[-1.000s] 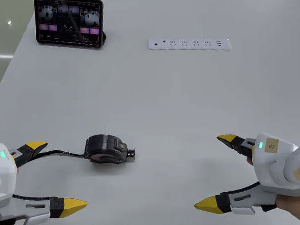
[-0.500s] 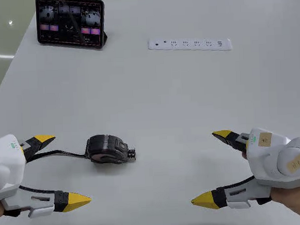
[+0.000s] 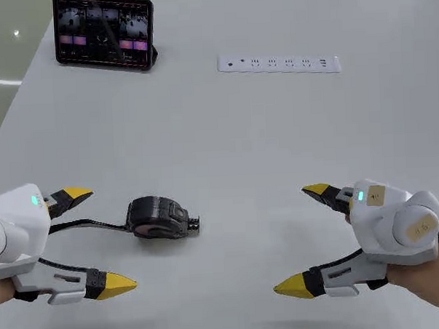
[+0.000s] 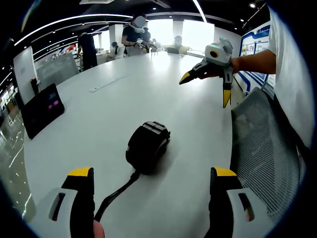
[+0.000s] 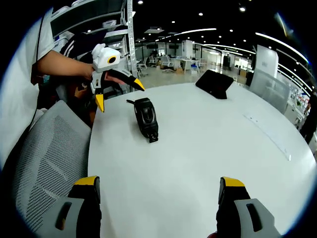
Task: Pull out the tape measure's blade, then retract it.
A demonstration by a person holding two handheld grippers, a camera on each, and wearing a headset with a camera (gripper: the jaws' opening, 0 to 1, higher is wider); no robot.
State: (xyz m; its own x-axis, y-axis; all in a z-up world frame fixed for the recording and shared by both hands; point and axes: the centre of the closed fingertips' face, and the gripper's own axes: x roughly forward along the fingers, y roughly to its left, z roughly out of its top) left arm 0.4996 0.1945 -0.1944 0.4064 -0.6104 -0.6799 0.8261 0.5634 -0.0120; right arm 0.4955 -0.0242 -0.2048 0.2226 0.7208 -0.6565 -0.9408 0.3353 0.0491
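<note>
both claws are down low, closest to the person, just over the white counter [image 3: 233, 142]. the left claw [image 3: 107, 238] is spread wide open and has nothing in it. the right claw [image 3: 292, 238] is spread wide open too, and it is also bare.

a bit further out is the tape measure [image 3: 158, 218]. it lies on the counter just beside the left claw and well apart from the right claw. no claw touches it. a thin black strap [image 3: 91, 225] runs from its back end toward the left claw. in the left gripper view the tape measure [image 4: 147, 145] sits right in front, between the two jaws but ahead of them. the blade looks tucked all the way inside. just the small end hook [image 3: 194, 224] pokes out on the side that faces the right claw.

so i think the job has not begun. the tape measure must first be held still, and the end hook must be caught. then the blade gets pulled out, and after that it goes back in. all of that is left to do.

far away on the counter lie a white power strip [image 3: 278, 63] and, in the far corner, a dark tablet [image 3: 103, 32] that stands up.
</note>
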